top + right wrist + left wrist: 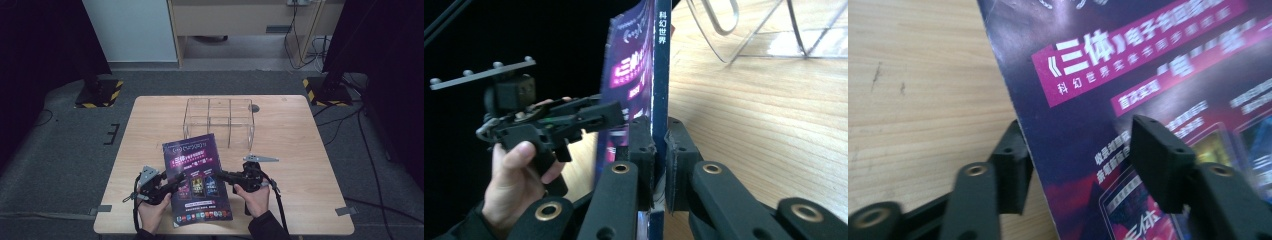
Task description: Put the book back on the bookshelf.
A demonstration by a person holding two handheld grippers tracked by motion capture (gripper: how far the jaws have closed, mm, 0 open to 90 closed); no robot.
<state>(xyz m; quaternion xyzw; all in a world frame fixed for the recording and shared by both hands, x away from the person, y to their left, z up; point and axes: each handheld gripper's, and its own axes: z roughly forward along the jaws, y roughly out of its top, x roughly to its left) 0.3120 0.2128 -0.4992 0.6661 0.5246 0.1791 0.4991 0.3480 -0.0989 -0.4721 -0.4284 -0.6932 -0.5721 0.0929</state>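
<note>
Dark curtains and grey carpet surround a pale wooden table [300,150], on which a purple magazine [196,175] is held between the two grippers at the near edge. The right gripper [659,150] is closed on the magazine's spine, its jaws pressed against both faces. The left gripper [1073,155] is spread wide, with the magazine's opposite edge lying between its jaws and not yet pinched. The magazine is judged to be light, glossy and somewhat slippery, stiff along the bound spine but floppy at the loose page edge, so a hold on the spine is the surer one. A clear plastic divided box [220,122] stands ahead of both grippers, apart from the magazine. Bare tabletop is left outside each gripper and beyond the right one, giving room for moving.
</note>
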